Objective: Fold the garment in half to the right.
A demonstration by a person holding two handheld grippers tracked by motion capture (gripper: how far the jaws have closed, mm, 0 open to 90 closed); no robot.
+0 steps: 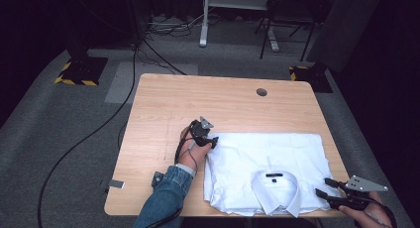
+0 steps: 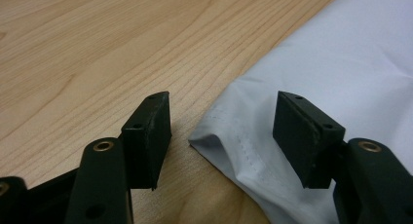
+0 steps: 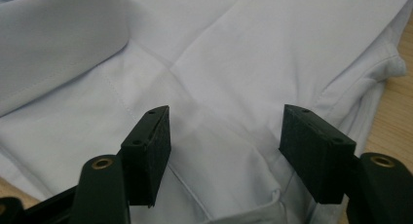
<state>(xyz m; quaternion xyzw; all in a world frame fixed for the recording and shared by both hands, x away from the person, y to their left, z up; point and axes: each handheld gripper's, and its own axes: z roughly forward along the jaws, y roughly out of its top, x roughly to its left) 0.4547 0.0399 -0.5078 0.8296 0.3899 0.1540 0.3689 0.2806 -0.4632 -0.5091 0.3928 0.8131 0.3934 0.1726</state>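
A folded white shirt [image 1: 267,158] lies on the front right part of the wooden table [image 1: 198,99], its collar [image 1: 275,189] toward the front edge. My left gripper [image 1: 213,141] is at the shirt's far left corner. In the left gripper view the jaws [image 2: 224,131] stand open with that stitched corner [image 2: 229,141] lying between them, the pads clear of the cloth. My right gripper [image 1: 323,186] hovers open at the shirt's front right corner. In the right gripper view its jaws [image 3: 226,146] straddle smooth fabric [image 3: 243,53], with the collar [image 3: 48,39] at upper left.
A round cable hole [image 1: 261,92] sits near the table's far edge. Bare wood spreads left and behind the shirt. A small grey tag [image 1: 117,184] hangs at the front left corner. Black cables [image 1: 99,129] run over the carpet to the left, and furniture legs [image 1: 203,34] stand beyond.
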